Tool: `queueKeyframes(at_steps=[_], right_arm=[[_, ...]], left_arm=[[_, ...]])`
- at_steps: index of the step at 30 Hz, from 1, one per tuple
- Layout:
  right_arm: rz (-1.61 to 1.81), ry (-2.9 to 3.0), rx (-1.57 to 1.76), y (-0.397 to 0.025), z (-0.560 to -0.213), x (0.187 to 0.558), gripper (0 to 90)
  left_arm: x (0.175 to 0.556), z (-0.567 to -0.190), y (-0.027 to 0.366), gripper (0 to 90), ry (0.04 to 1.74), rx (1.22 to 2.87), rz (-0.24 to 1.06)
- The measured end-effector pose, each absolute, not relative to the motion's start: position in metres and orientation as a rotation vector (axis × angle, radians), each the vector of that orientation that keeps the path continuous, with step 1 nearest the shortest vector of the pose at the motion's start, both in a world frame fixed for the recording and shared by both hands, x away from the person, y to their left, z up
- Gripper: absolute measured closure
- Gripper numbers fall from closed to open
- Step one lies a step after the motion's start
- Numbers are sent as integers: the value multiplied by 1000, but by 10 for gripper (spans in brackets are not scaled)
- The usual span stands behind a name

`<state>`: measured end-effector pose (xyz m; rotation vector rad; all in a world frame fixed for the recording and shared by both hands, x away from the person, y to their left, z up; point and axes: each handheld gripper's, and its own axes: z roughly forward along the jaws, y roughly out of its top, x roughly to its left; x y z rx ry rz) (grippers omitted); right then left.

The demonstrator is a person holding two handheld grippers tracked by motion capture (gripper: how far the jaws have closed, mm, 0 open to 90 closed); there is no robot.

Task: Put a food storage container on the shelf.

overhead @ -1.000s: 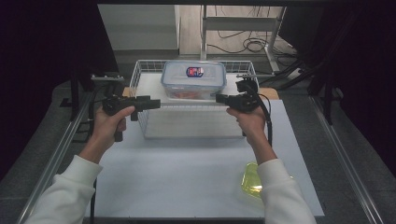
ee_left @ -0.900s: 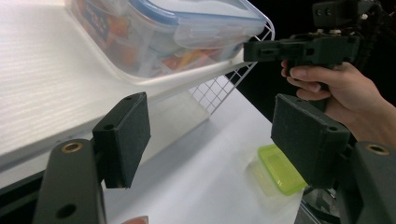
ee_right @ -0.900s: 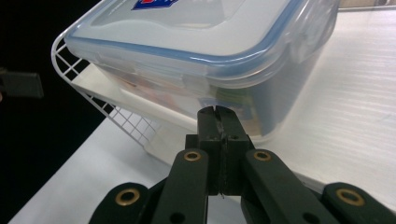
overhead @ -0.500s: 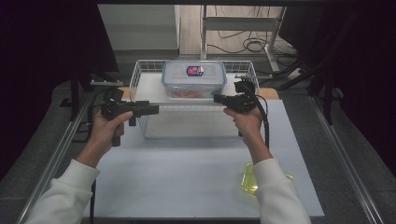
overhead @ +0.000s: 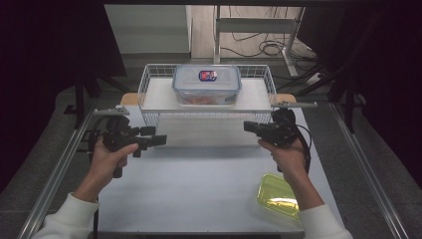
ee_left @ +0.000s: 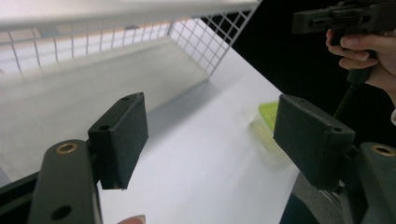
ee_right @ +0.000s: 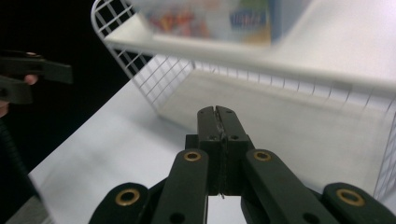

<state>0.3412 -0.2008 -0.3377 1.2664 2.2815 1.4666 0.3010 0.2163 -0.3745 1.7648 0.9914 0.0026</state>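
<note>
Clear lidded container (overhead: 206, 84) is seen on the white shelf inside the wire basket (overhead: 144, 87), at the far middle of the white table (overhead: 199, 184); coloured contents are visible through its wall. Left gripper (overhead: 158, 140) is held in front of the basket's left near corner, above the table; its jaws are spread wide apart with nothing between them. Right gripper (overhead: 247, 126) is held in front of the basket's right near corner; its jaws are pressed flat together, nothing gripped. A yellow-green lid (overhead: 279, 195) lies on the table, well nearer than the basket, to the right
</note>
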Motion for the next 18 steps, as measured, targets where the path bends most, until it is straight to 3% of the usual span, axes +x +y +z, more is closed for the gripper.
queueKeyframes(at_steps=[10, 18], right_arm=[[1397, 2288, 1218, -233, -370, 291, 887], [1356, 2323, 1271, -249, -395, 288, 886]], left_arm=[[275, -409, 205, 249, 999, 1840, 14], [265, -432, 207, 249, 1041, 1839, 16]])
